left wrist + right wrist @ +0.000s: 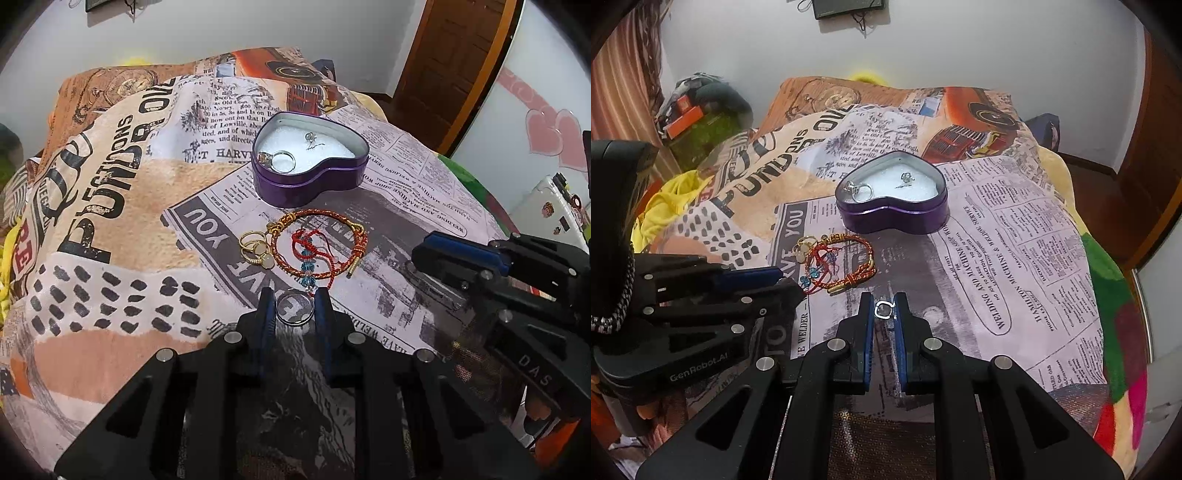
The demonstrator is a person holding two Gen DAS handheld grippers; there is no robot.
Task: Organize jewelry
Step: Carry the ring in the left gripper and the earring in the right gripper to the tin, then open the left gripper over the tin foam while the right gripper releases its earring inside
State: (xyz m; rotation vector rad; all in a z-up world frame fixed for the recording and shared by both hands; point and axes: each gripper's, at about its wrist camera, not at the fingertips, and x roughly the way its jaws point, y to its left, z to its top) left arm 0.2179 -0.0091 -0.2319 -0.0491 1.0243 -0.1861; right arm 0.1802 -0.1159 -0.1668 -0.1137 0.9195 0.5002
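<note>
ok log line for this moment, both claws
left claw: shut on plain silver ring | right claw: shut on small silver ring | purple heart-shaped tin: open

The small silver piece (884,309) between the fingertips of the right gripper (884,312) is too small to be identified, and contact with the pads cannot be confirmed. The item (311,139) at the far side of the heart-shaped tin (309,181) is too small to be named. Beyond the left gripper (294,308), the gold rings (255,248) overlap, so their number cannot be determined.
</note>
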